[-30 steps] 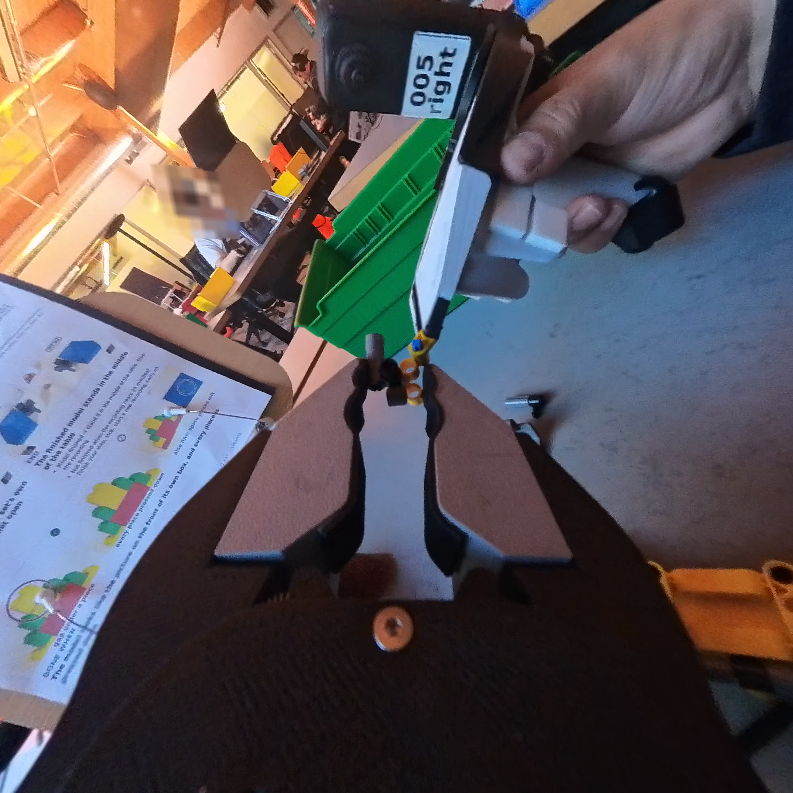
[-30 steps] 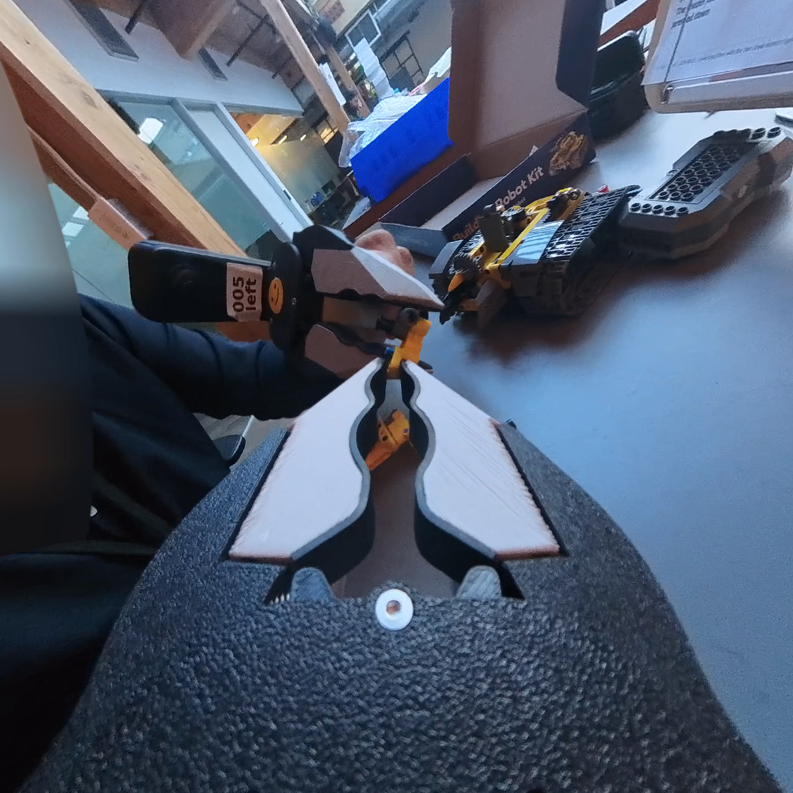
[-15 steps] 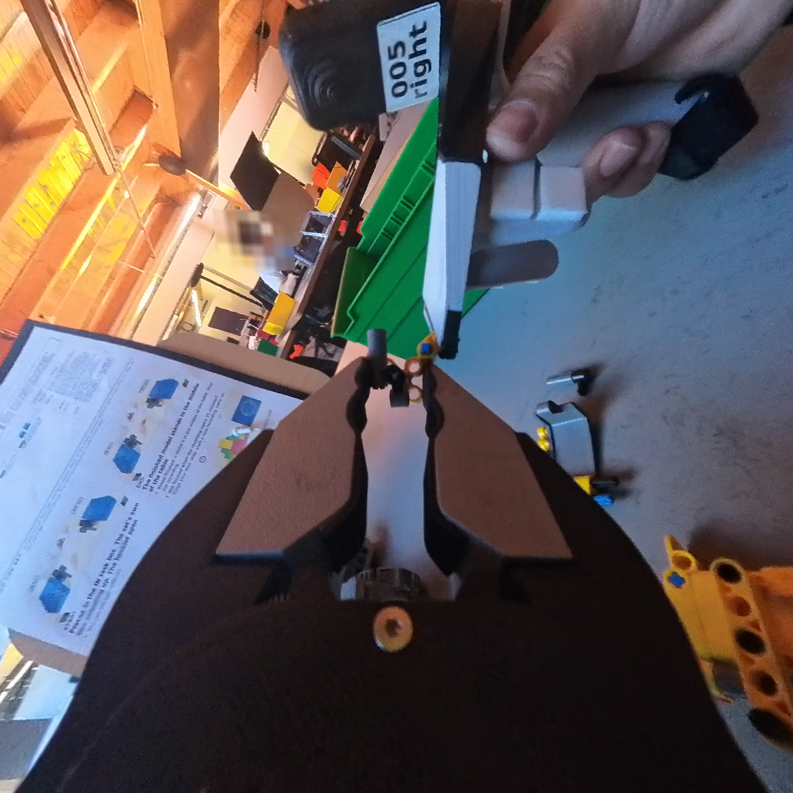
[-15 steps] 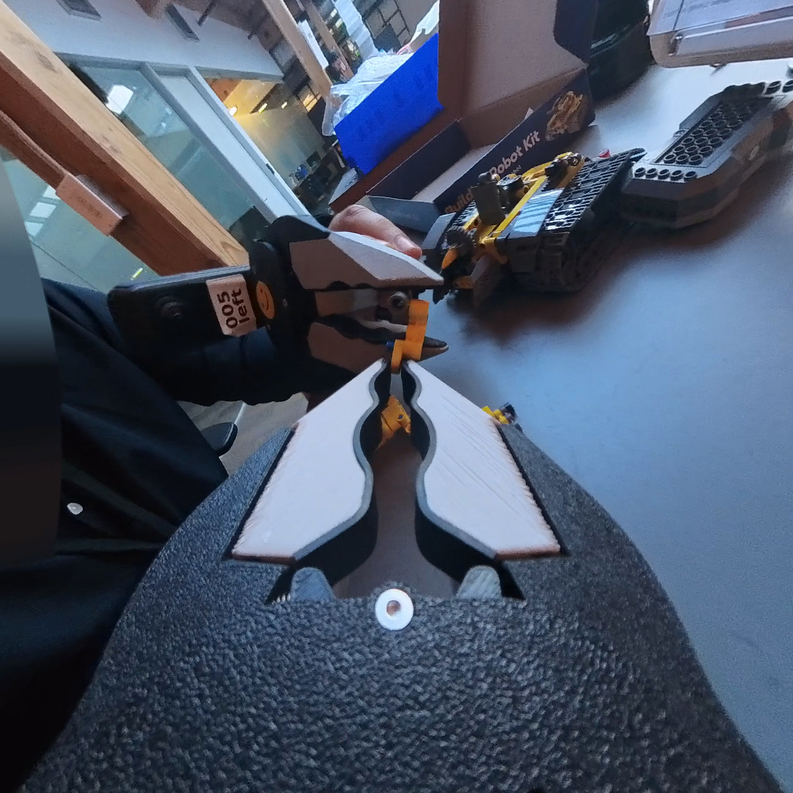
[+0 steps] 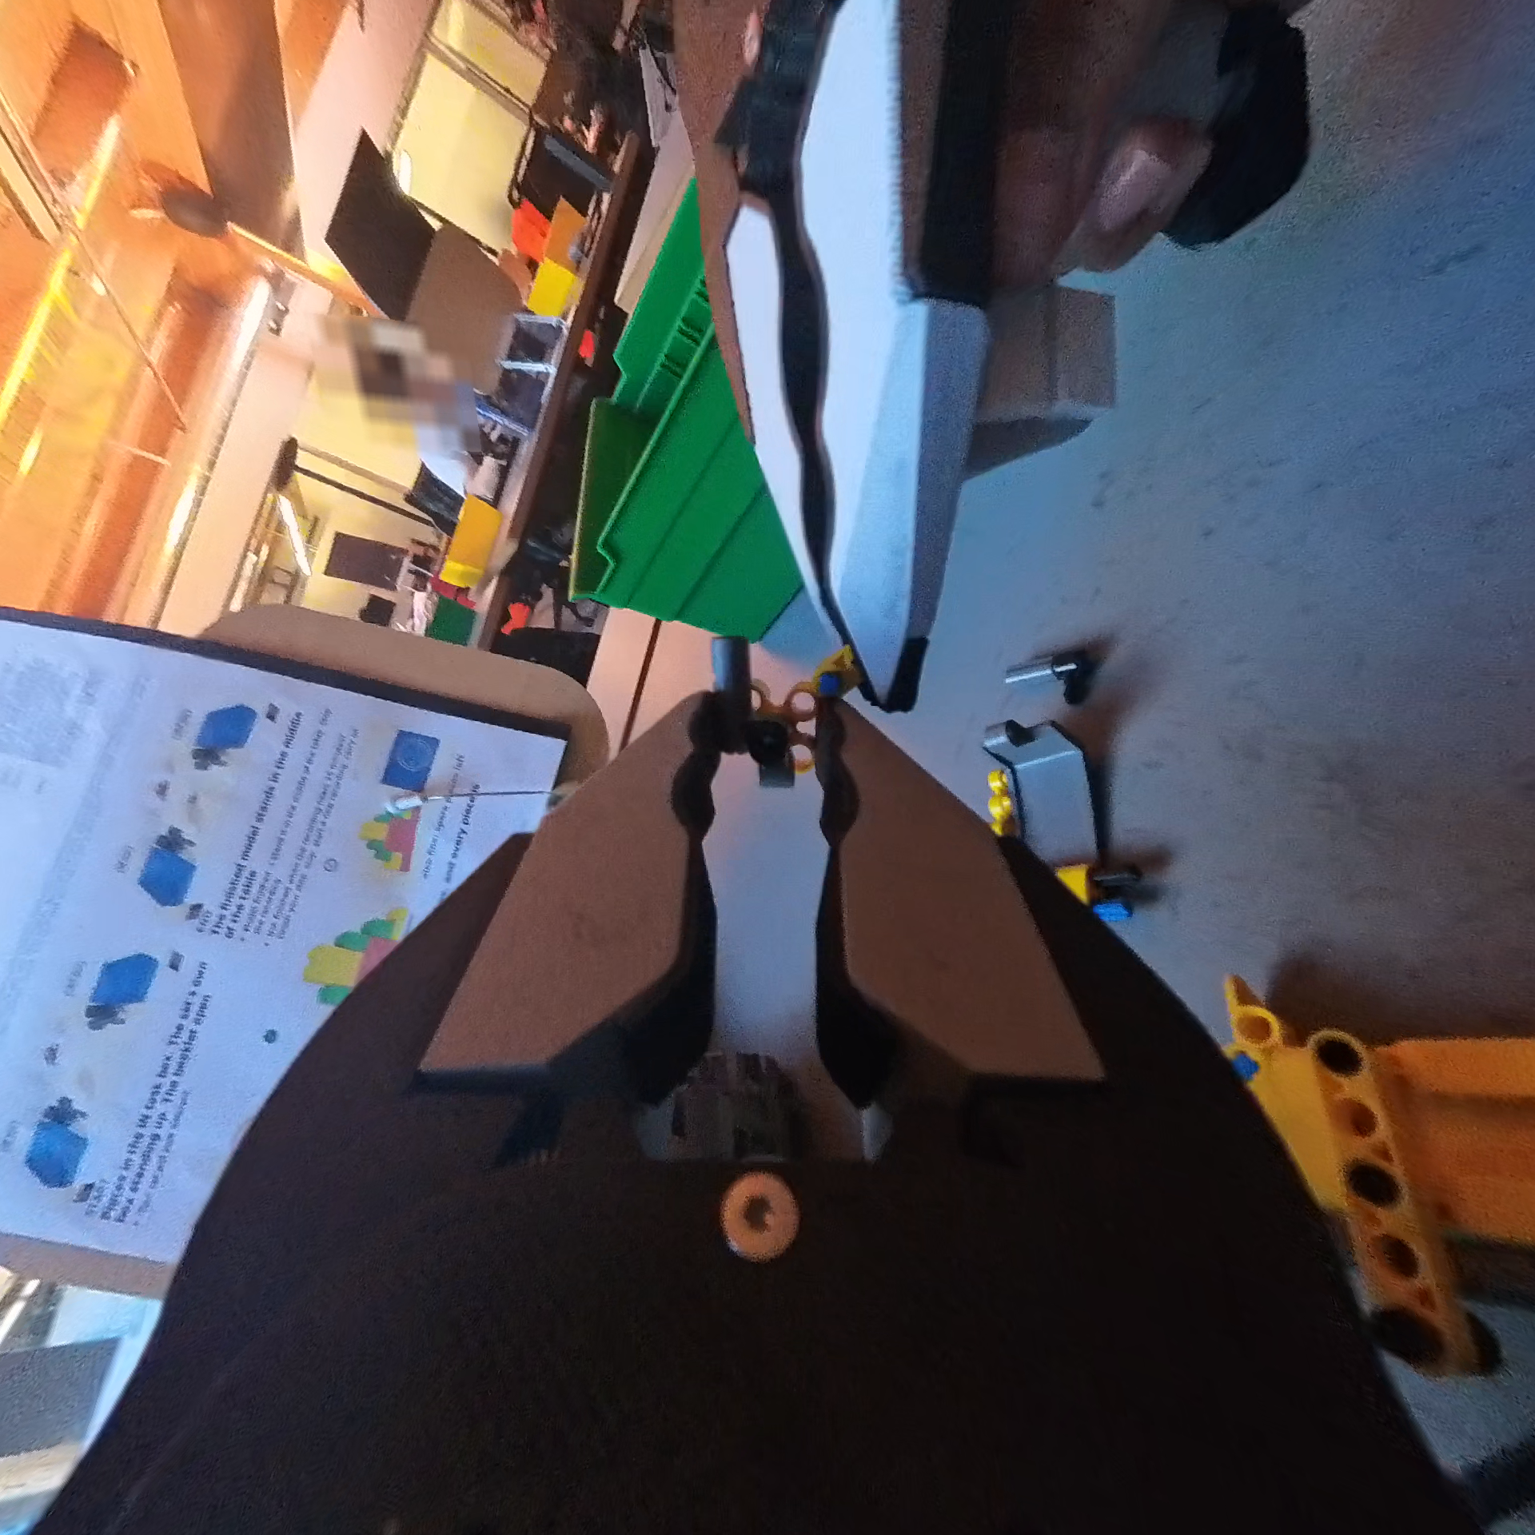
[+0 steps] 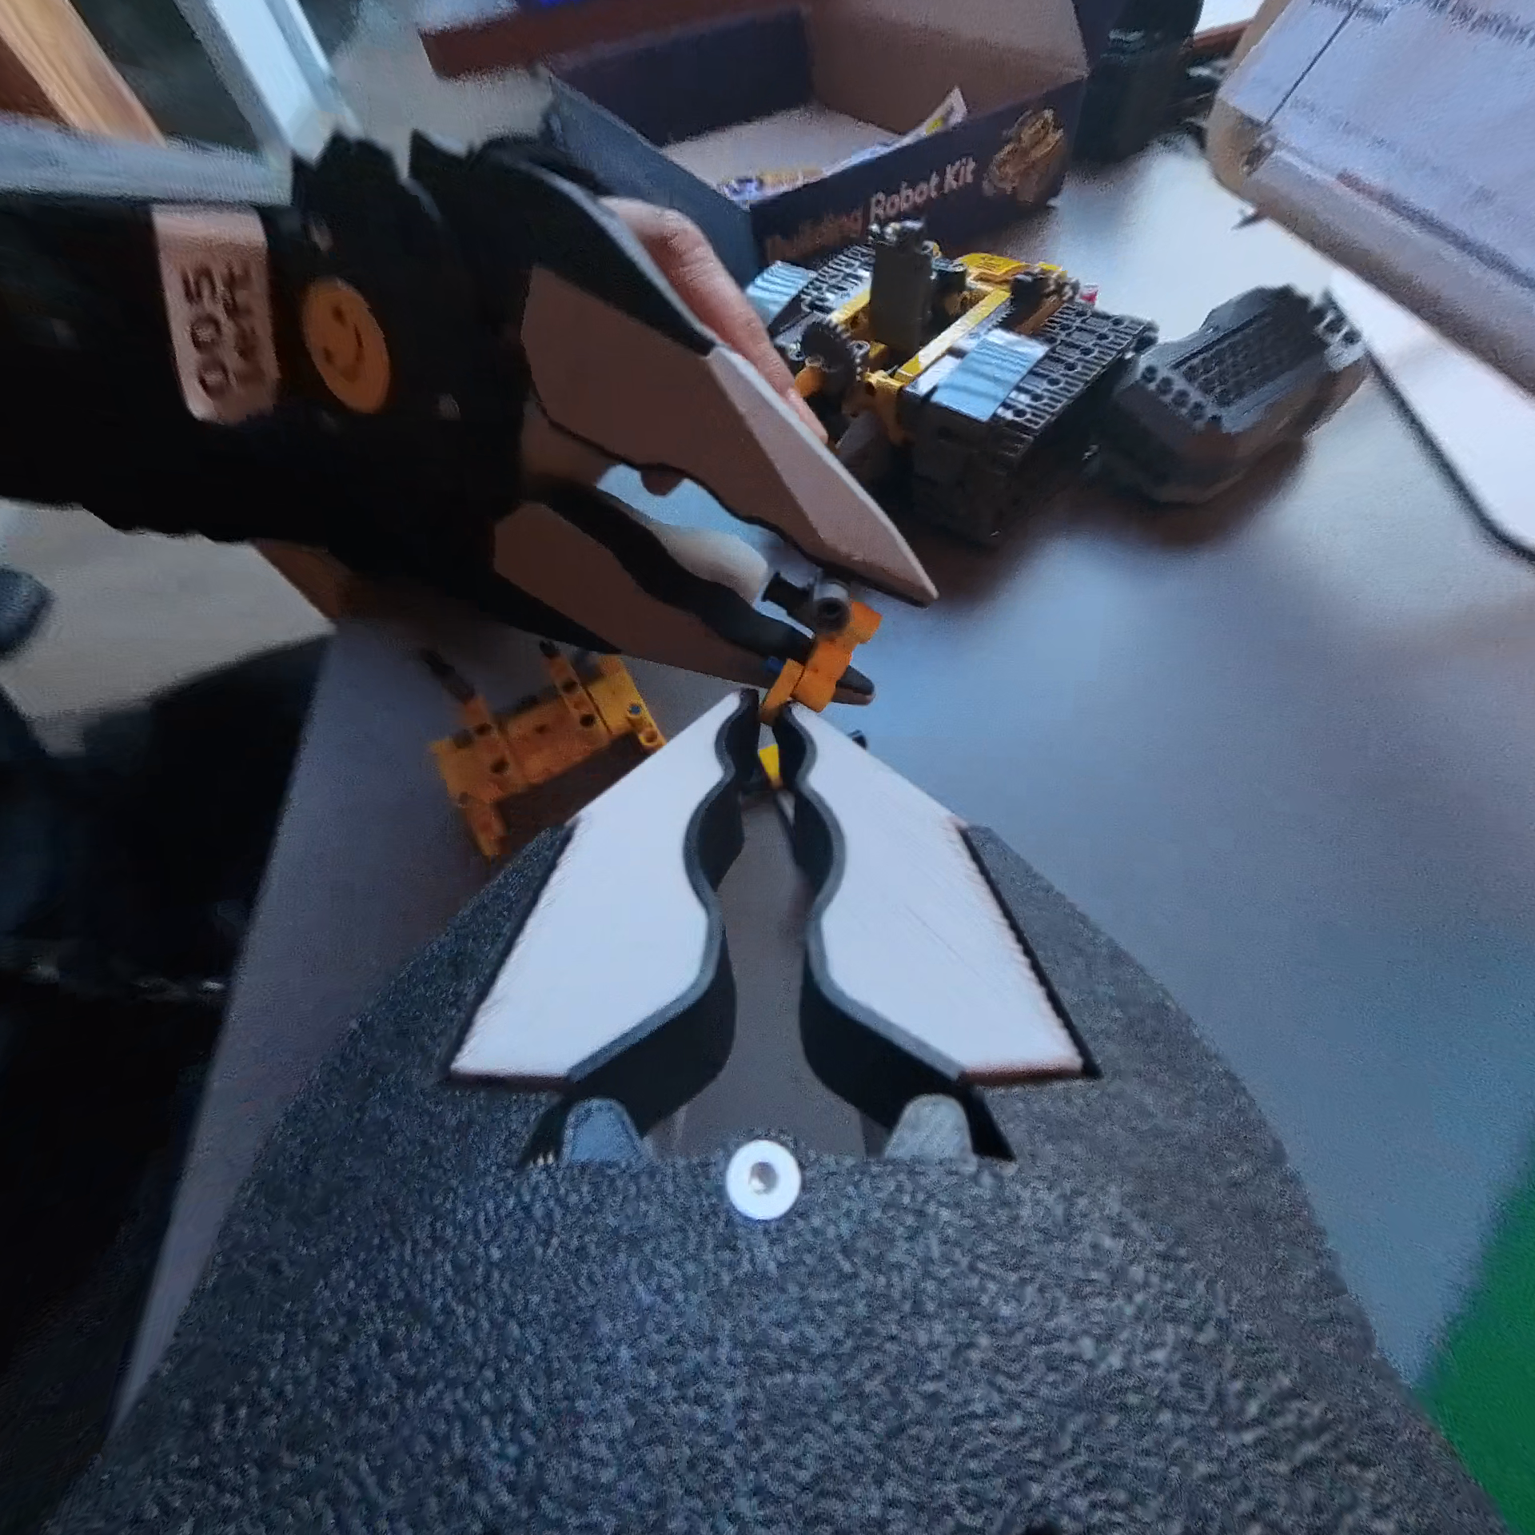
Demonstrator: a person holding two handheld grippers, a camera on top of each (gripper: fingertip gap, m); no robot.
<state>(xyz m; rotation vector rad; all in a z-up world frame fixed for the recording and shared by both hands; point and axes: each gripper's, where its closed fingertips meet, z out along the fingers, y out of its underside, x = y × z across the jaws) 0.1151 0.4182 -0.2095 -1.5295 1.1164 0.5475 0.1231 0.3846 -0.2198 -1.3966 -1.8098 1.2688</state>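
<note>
My left gripper (image 5: 772, 716) is shut on a small orange connector (image 5: 781, 713) with a black pin and a grey axle, held above the grey table (image 5: 1287, 664). In the right wrist view it reaches in from the left (image 6: 864, 639) with the orange connector (image 6: 831, 656) at its tips. My right gripper (image 6: 768, 713) is shut on a small yellow piece (image 6: 768, 760). In the left wrist view it comes down from above (image 5: 872, 681) with the yellow piece and its blue pin (image 5: 831, 677). The two pieces touch tip to tip.
A yellow and black tracked model (image 6: 955, 374), a dark grey shell (image 6: 1229, 390) and an open cardboard box (image 6: 914, 183) lie beyond. An orange beam frame (image 6: 540, 739) and small grey parts (image 5: 1047, 781) lie on the table. Green bins (image 5: 681, 465) and an instruction sheet (image 5: 208, 872) stand behind. Both grippers' tips are close together, under 4 cm apart. The dark grey shell (image 6: 1229, 390) lies around 20 cm away from my left fingertips.
Both grippers have kept their grip and stayed tip to tip. The pair has sunk nearer the table and turned, and the right gripper looms closer in the left wrist view.
</note>
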